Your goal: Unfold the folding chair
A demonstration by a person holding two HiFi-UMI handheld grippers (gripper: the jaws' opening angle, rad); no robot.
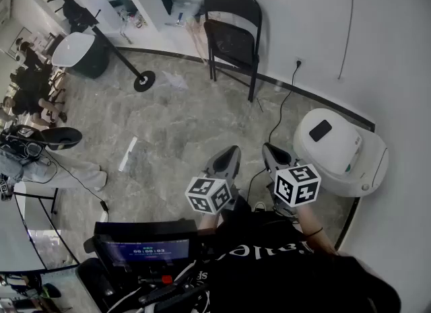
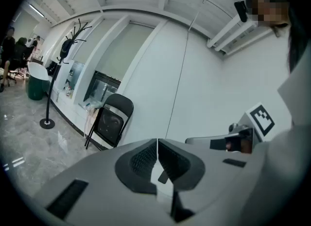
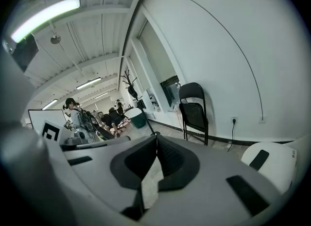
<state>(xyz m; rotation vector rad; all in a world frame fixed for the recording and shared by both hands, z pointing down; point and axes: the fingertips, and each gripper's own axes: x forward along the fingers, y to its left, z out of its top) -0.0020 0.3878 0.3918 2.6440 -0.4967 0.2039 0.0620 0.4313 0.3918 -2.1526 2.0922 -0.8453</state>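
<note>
Against the wall [image 1: 316, 29] stands the folding chair [image 1: 232, 36] (seat up), well beyond left claw [image 1: 232, 152] and right claw [image 1: 269, 148], both closed, empty.

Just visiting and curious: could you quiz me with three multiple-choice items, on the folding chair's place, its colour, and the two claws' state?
1. The folding chair is: A against the white wall B flat on the floor C on a table
2. Its colour: A red B black C white
3. The left claw and right claw are: A gripping the chair B wide open C shut, empty
A, it stands at the wall; B, frame and seat are black; C, both claws' jaws meet on nothing.
</note>
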